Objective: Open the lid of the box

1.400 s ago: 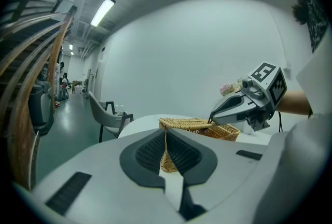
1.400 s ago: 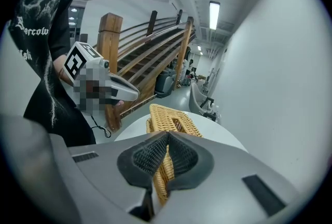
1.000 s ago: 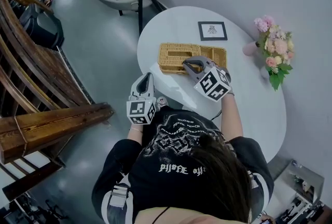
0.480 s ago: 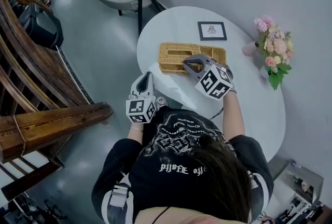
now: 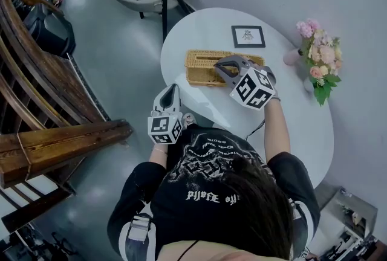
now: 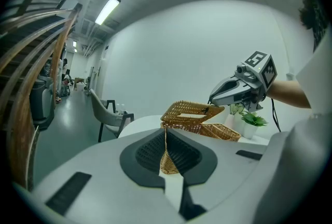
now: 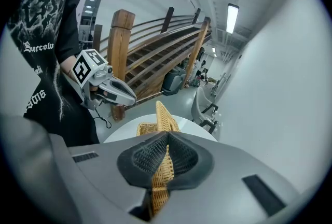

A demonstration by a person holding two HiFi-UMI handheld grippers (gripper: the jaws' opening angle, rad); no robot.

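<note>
The left gripper (image 5: 172, 89) hovered at the near left edge of the tabletop (image 5: 296, 127). Its jaws were together and empty, and it pointed toward the near left corner of the box (image 5: 204, 77) without touching it. Beyond it, the right gripper (image 5: 222, 64) was clamped on the near edge of the lid (image 5: 202, 58). The box lay mid-tabletop, with its long axis roughly parallel to the near edge. The lid stood raised on its near side, apparently pivoting on the far long edge. Further lift would likely run up and away from the person.
</note>
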